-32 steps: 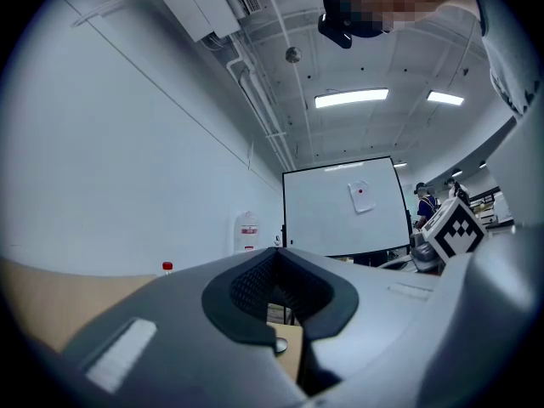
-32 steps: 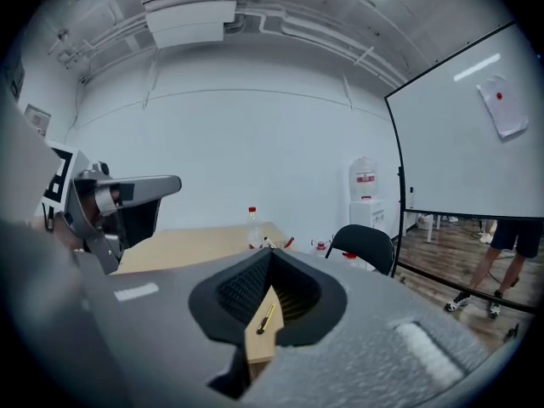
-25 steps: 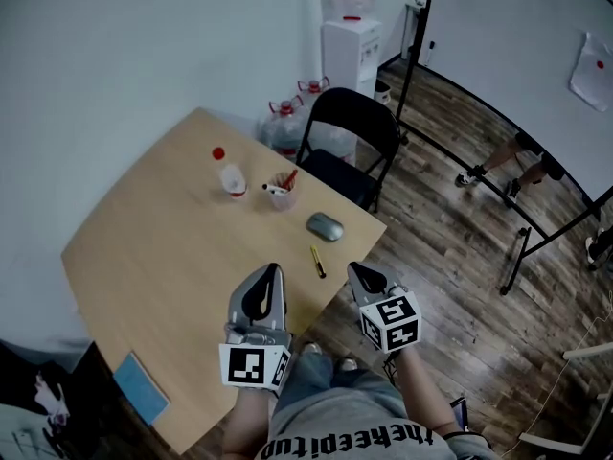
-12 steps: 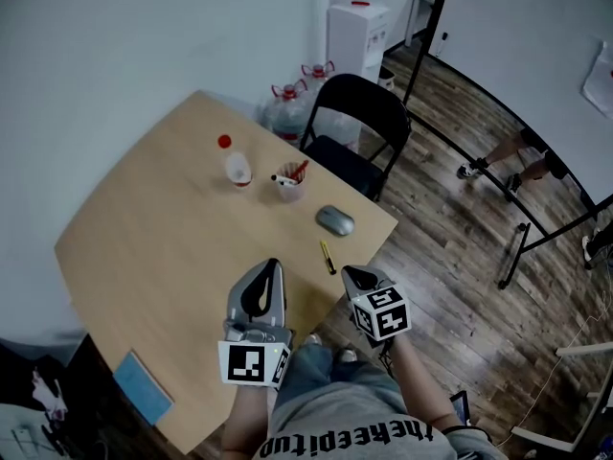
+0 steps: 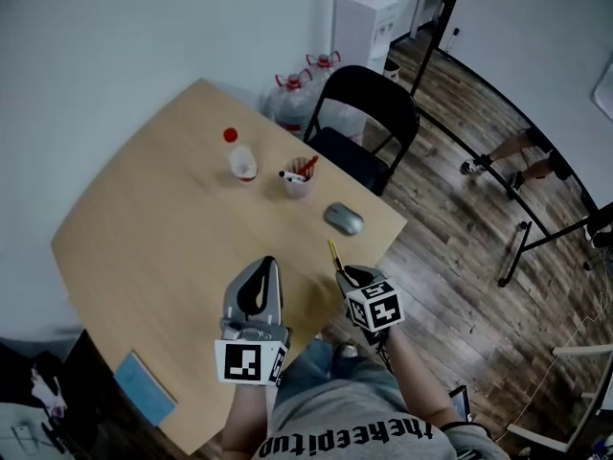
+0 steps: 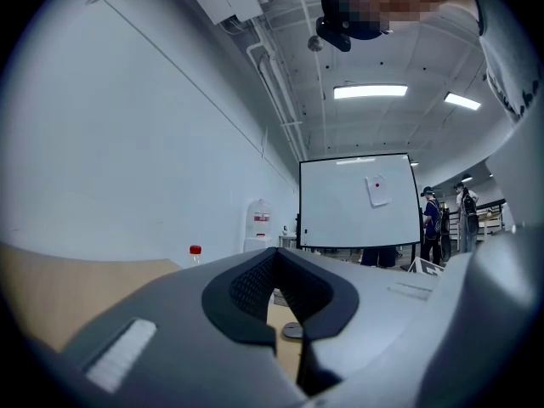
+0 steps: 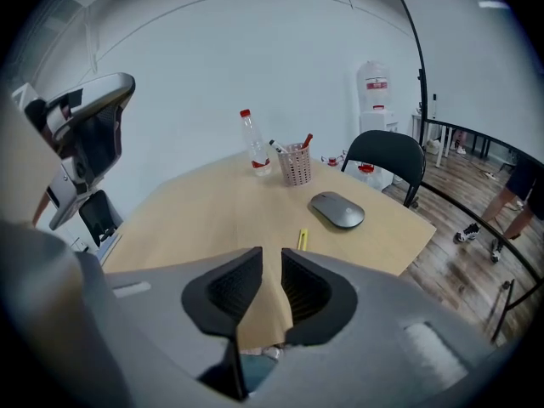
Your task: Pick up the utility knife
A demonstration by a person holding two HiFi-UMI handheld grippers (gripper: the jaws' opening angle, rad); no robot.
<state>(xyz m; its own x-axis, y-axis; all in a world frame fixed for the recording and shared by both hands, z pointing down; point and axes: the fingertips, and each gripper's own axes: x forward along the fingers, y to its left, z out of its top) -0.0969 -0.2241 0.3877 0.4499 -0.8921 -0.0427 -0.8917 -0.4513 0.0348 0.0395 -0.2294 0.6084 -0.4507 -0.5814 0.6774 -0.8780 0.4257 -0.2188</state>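
The utility knife (image 5: 333,253) is a slim yellow and black tool lying near the right edge of the wooden table (image 5: 163,247). In the right gripper view the knife (image 7: 302,239) lies just beyond the jaw tips. My right gripper (image 5: 342,275) hangs tilted down right behind it. Its jaws are opening, a narrow gap shows between them (image 7: 272,253), and nothing is in it. My left gripper (image 5: 265,268) is held level over the table's near part, shut and empty, its tips meeting (image 6: 276,251).
A grey mouse (image 5: 343,218) lies just past the knife. A pen cup (image 5: 299,176) and a red-capped bottle (image 5: 241,159) stand further back. A black chair (image 5: 364,127) is at the far edge, a blue notebook (image 5: 144,388) at the near left corner.
My right gripper has dropped and moved forward until its tips are just behind the knife, and its jaws have parted. The left gripper has shifted slightly.
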